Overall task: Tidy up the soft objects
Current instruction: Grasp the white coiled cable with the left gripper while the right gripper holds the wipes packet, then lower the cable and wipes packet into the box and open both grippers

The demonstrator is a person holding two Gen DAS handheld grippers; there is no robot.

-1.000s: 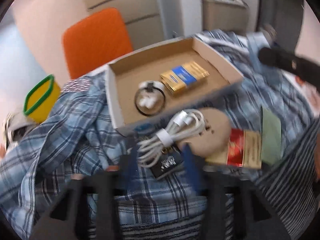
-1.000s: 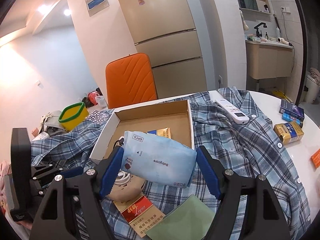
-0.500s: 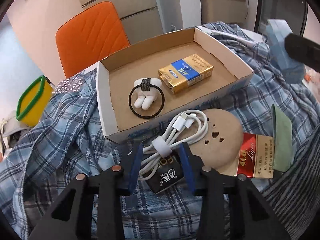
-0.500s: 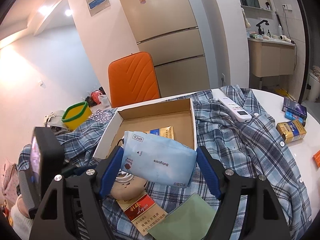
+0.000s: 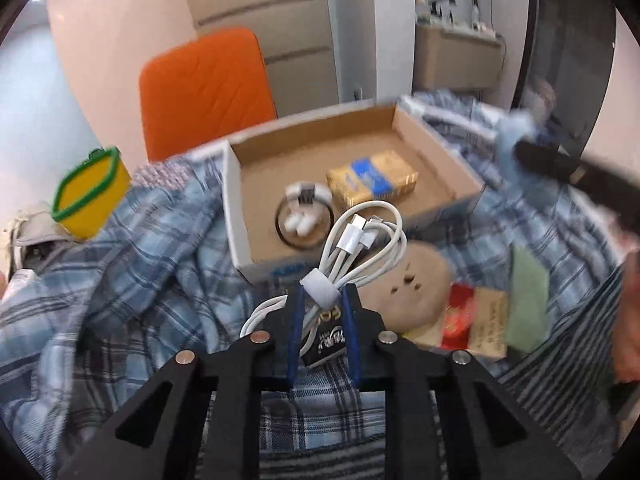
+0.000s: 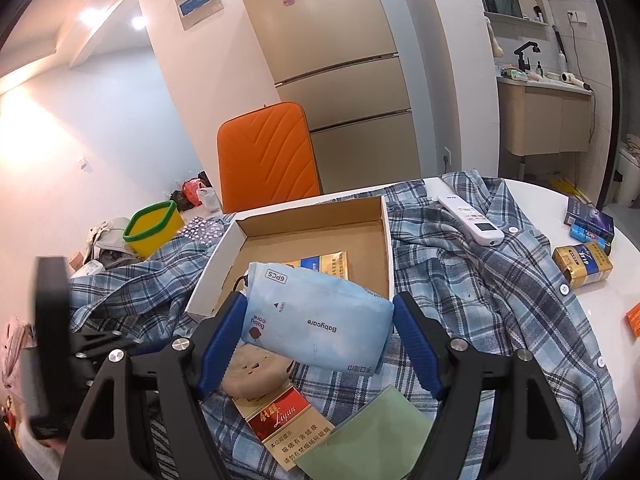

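My left gripper (image 5: 322,300) is shut on a coiled white cable (image 5: 360,240) at its strap and holds it up in front of the cardboard box (image 5: 240,216). The box holds a gold cigarette pack (image 5: 372,178) and a black hair ring with a white figure (image 5: 304,220). My right gripper (image 6: 318,322) is shut on a light blue Babycare tissue pack (image 6: 316,320) and holds it above the near edge of the box (image 6: 386,240). A blue plaid shirt (image 6: 480,280) is spread under everything.
A tan round pad (image 5: 420,284), a red cigarette pack (image 6: 280,416) and a green sheet (image 6: 372,440) lie near the grippers. A white remote (image 6: 470,224), further packs (image 6: 582,262) and an orange chair (image 6: 264,156) stand beyond. A yellow bin (image 5: 90,194) is at the left.
My left gripper closed on the white cable and lifted it off the shirt toward the box. The right gripper kept hold of the tissue pack, nearly still.
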